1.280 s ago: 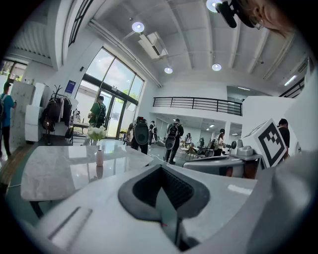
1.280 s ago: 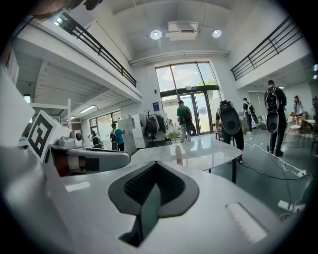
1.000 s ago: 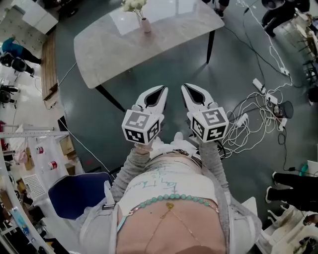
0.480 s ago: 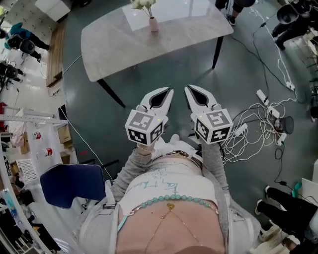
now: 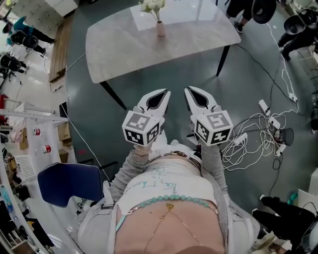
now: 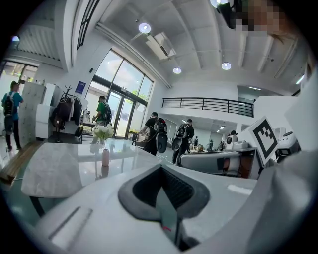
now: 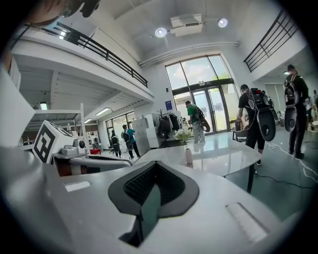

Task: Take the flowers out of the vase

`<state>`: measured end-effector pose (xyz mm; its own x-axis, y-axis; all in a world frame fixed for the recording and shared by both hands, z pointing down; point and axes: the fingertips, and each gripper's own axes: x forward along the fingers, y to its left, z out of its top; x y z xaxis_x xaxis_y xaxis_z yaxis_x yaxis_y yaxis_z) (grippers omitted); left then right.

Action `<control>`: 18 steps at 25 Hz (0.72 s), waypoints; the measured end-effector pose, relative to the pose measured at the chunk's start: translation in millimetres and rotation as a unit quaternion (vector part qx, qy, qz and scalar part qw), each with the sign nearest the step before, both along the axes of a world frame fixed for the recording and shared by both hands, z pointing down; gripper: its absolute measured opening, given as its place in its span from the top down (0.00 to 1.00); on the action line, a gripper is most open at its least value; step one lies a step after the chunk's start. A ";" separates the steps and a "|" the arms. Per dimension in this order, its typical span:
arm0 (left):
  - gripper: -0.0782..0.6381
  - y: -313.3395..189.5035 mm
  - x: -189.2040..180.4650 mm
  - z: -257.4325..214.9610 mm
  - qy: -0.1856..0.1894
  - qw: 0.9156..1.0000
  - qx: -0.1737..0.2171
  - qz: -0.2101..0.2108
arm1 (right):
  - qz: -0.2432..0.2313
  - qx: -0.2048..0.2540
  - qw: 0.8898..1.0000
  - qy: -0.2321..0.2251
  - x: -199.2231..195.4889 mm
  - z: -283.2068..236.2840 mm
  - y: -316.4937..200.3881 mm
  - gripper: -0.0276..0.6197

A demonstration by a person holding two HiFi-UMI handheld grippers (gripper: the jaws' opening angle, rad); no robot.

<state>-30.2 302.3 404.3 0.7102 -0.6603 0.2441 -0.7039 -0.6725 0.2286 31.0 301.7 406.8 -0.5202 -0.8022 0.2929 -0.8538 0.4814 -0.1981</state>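
A small pink vase (image 5: 160, 28) with white flowers (image 5: 152, 6) stands upright at the far side of a pale marble table (image 5: 198, 30). Both grippers are held side by side in front of the person's chest, well short of the table's near edge. My left gripper (image 5: 165, 92) is shut on nothing, and so is my right gripper (image 5: 188, 90). In the left gripper view the vase (image 6: 105, 157) and flowers (image 6: 103, 132) stand far beyond the shut gripper (image 6: 160, 167). The right gripper view shows the vase (image 7: 189, 156) and flowers (image 7: 183, 135) past its shut gripper (image 7: 155, 163).
White cables and power strips (image 5: 253, 131) sprawl on the floor at the right. A blue chair (image 5: 67, 182) is at the lower left, shelving along the left edge. People with backpacks (image 7: 256, 119) stand beyond the table. Grey floor lies between me and the table.
The table and vase have slid right and a little lower in the head view as the person moves. Both grippers stay shut, side by side.
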 end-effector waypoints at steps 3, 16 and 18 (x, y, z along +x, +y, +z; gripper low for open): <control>0.89 -20.8 -3.9 -0.8 0.007 1.000 -0.003 0.005 | -0.003 -0.002 1.000 0.005 -7.3 0.3 -21.2 0.91; 0.89 -95.7 -18.3 6.0 0.019 0.999 -0.018 0.026 | -0.020 -0.015 1.000 0.016 -35.6 4.5 -102.1 0.91; 0.89 -106.6 -23.9 4.9 0.022 0.999 -0.018 0.024 | -0.021 -0.013 1.000 0.015 -42.1 1.5 -114.5 0.91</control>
